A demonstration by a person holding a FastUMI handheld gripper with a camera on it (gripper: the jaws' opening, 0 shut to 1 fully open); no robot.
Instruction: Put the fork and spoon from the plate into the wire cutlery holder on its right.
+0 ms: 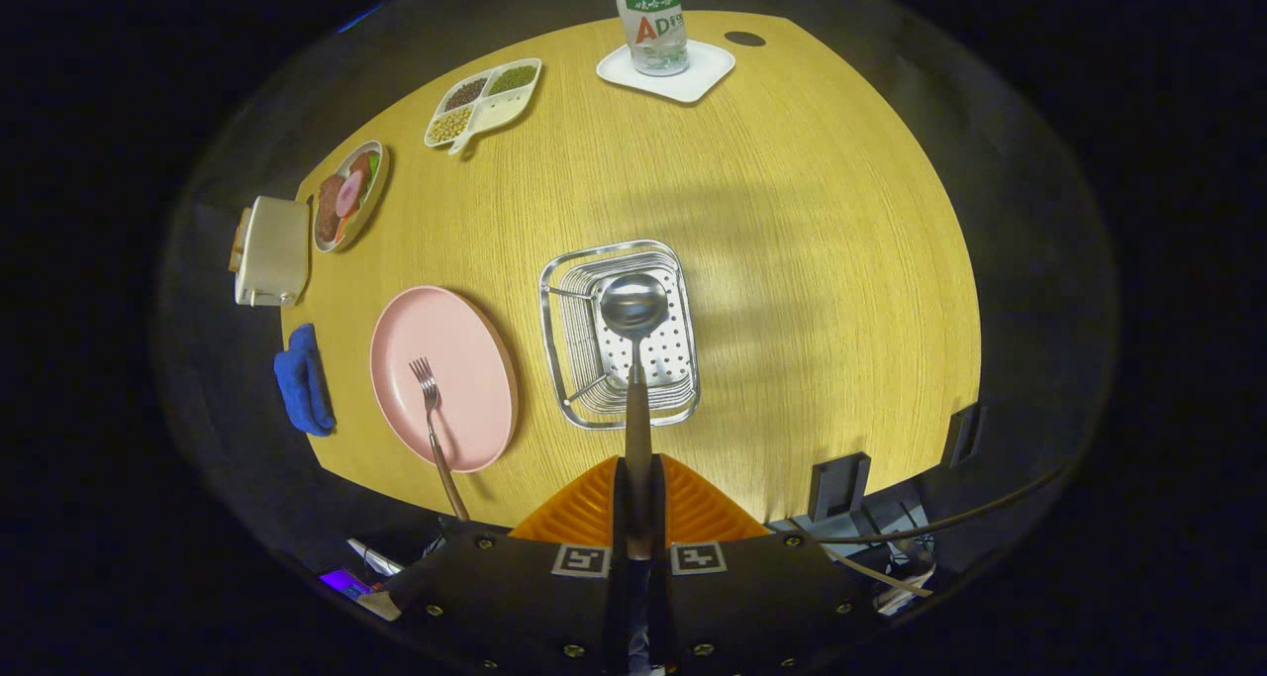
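Spoon (634, 305), shiny steel with a long handle, is hanging bowl-first over the square wire cutlery holder (569, 359), pinched in the tool's (638, 518) closed fingers; lowering it straight before releasing looks wise. Fork (432, 404) is lying on the pink plate (475, 339).

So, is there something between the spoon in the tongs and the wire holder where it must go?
Nothing visible. The tongs are shut on the spoon by its handle, and its bowl hangs directly over the open top of the wire cutlery holder. The fork lies apart, on the pink plate beside the holder.
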